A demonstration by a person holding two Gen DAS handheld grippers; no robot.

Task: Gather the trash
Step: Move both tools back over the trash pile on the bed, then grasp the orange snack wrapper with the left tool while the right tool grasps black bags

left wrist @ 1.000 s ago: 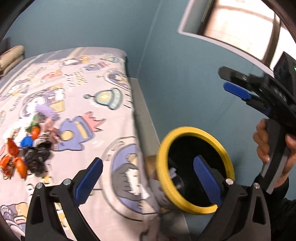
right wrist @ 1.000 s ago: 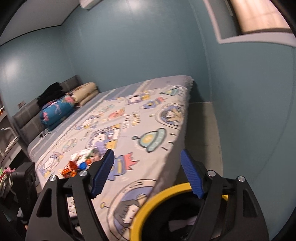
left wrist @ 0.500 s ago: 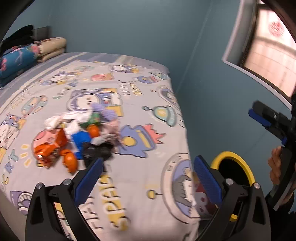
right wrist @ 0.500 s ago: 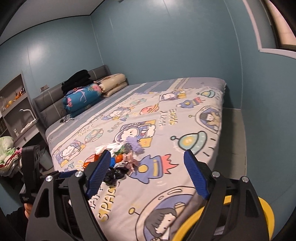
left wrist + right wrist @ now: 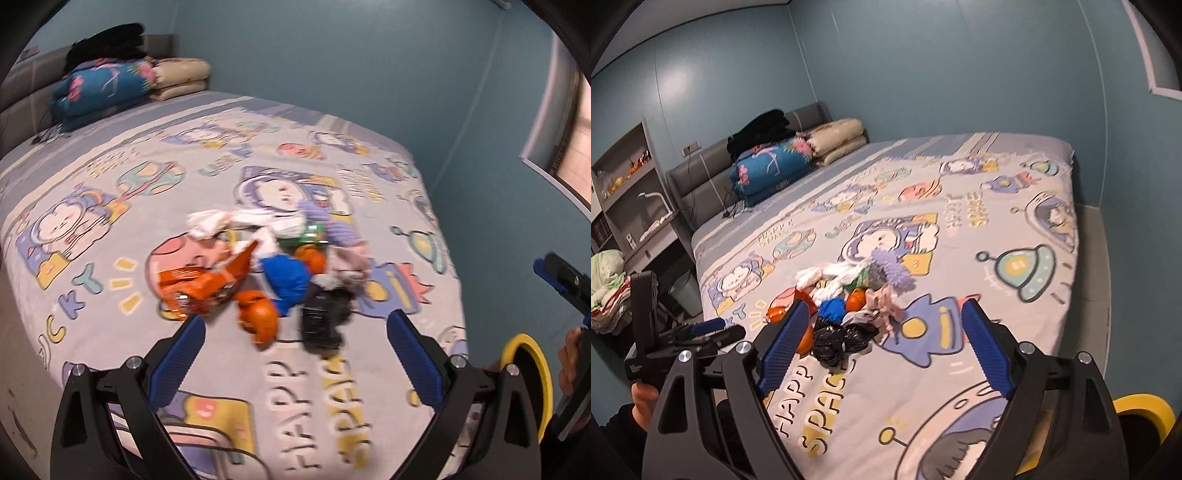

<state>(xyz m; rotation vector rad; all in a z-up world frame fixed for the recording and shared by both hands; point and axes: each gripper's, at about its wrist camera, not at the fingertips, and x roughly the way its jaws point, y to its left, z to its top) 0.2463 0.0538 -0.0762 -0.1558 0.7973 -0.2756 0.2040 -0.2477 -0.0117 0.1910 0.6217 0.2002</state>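
My left gripper (image 5: 295, 354) is spread wide with nothing between its pads, pointed down at the trash pile (image 5: 273, 269) on the bed (image 5: 92, 192). My right gripper (image 5: 882, 347) is empty too, and its jaws are opening as it faces the same pile from the near right.

The pile sits in the middle of the bedspread, near the foot end: white tissues (image 5: 229, 221) at the far side, an orange wrapper (image 5: 199, 284) on the left, a blue wad (image 5: 286, 275) in the centre, a black bag (image 5: 321, 317) nearest me, and a purple fuzzy piece (image 5: 892, 271) and some pinkish scraps (image 5: 886, 306) on the right. All of it lies loose on the cover; neither tool touches any of it.

The bin (image 5: 532, 373), yellow-rimmed, stands on the floor at the near right corner of the bed, just beside my right hand. Its inside is mostly hidden, so I cannot say what it holds.

As I judge it, most of the work remains: the whole heap shown here is not yet picked up, and each piece needs carrying over to the bin. The black bag is the closest first grab.
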